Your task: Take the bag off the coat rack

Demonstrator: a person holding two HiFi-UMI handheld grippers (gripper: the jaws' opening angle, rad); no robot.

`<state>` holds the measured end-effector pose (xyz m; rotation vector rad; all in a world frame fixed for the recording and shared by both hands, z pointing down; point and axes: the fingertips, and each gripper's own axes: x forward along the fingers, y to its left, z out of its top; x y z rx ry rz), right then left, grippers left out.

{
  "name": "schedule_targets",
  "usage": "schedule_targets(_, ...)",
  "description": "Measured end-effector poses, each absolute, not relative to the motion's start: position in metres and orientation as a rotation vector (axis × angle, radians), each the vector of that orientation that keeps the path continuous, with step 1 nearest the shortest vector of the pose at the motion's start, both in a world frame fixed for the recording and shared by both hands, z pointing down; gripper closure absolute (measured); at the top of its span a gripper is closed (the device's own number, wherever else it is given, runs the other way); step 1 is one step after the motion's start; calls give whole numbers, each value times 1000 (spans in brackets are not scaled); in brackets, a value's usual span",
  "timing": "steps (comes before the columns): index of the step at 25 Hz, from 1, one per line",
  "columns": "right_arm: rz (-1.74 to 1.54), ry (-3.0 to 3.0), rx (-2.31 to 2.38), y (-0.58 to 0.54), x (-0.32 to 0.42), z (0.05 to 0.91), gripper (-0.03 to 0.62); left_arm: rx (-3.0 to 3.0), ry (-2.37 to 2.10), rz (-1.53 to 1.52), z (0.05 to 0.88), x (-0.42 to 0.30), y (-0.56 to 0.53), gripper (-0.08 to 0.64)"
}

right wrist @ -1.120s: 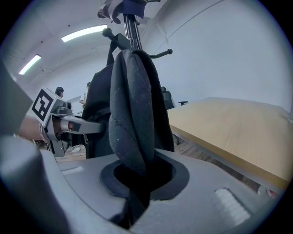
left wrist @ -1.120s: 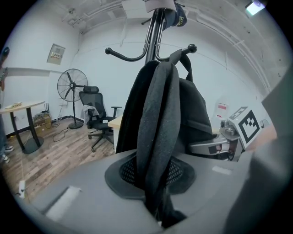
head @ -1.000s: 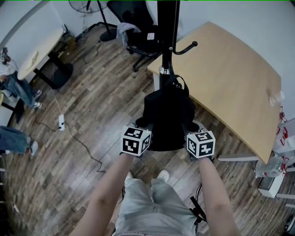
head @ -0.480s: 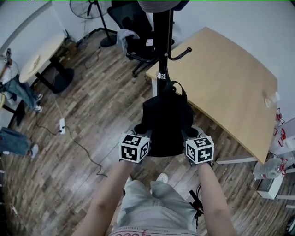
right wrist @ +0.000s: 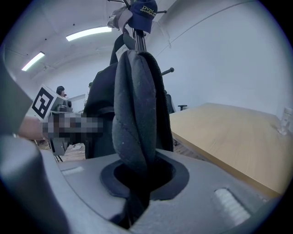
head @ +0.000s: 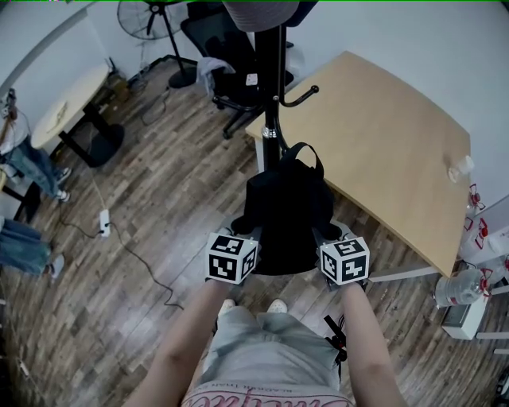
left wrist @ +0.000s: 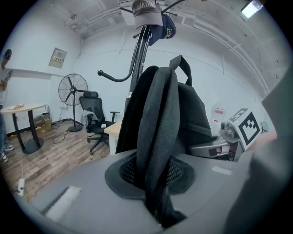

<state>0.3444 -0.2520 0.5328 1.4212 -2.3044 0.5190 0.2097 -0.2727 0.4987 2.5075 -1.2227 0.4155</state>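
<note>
Far left in the head view: a person's legs (head: 24,167) in jeans stand by a round table (head: 67,99), with a power strip (head: 104,222) and its cable lying on the wood floor nearby. A standing fan (head: 143,16) and a black office chair (head: 219,48) are further back, left of centre. The left tongs (left wrist: 158,196) are closed on the left shoulder strap (left wrist: 158,119). In the left gripper view the dark padded band runs straight down into the slot between the two grey jaws, which clamp it. The bag (head: 286,211) is a black backpack. It sits upright at centre, directly in front of the coat rack (head: 269,87) pole and between the two marker cubes. Its top carry loop (head: 306,151) stands free. The curved hook (head: 298,97) above it is bare and well apart from the loop. Whether any part of the bag rests on the rack cannot be told. A grey cap (left wrist: 147,11) and a dark blue cap (left wrist: 165,29) hang at the top of the rack. The right tongs (right wrist: 137,192) are likewise closed, clamping the right shoulder strap (right wrist: 135,119), which is twisted and pinched between the jaws. To the right, a light wooden table (head: 382,151) stands just beside the rack. A clear cup (head: 460,168) sits near the table's far right edge.
</note>
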Motion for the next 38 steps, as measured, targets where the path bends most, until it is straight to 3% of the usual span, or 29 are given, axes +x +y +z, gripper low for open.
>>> schedule_targets(38,384,-2054,2042,-185,448,412,558,2909,-736,289,374,330,-257,488)
